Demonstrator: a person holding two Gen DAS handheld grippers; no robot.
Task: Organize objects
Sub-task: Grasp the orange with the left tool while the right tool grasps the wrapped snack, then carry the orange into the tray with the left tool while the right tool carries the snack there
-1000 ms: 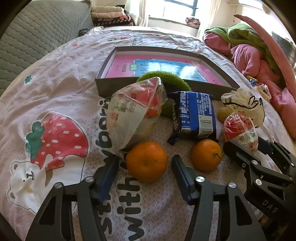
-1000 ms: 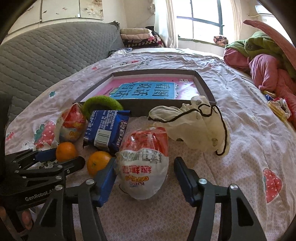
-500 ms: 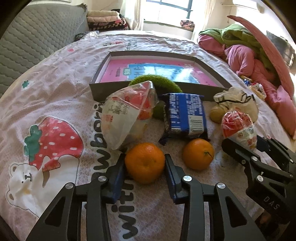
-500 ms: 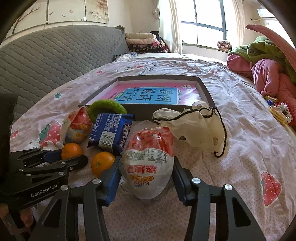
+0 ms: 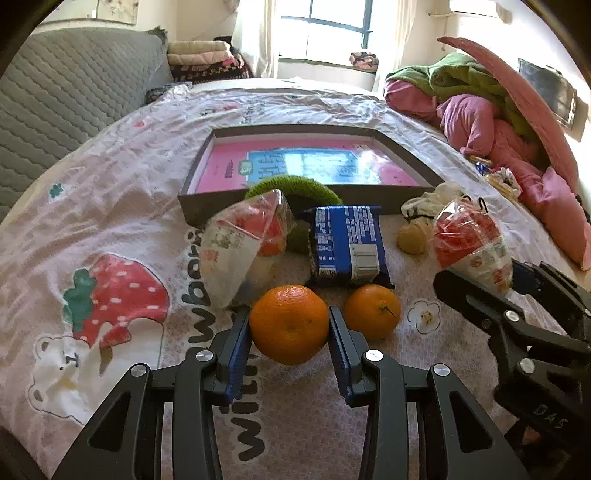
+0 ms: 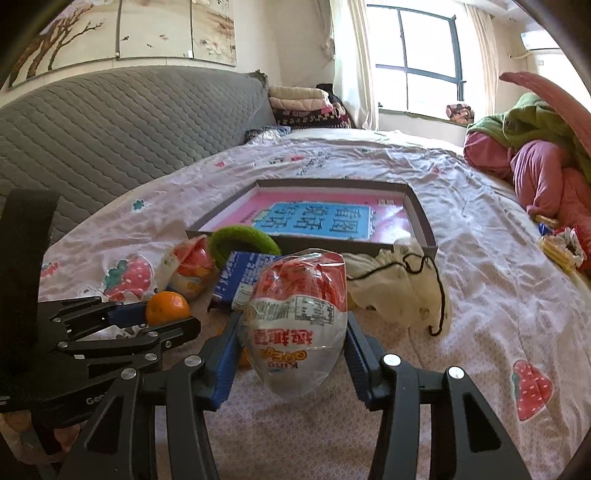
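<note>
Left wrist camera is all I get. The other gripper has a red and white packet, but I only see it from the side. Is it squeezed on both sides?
Observer: Yes. In the right wrist view both jaws of the right gripper press the sides of the egg-shaped packet.
Operator: What's on its front?
Observer: A white printed label, with big red characters below it.
Operator: What's that picture above the grey headboard?
Observer: The painting above the headboard shows bare tree branches.
</note>
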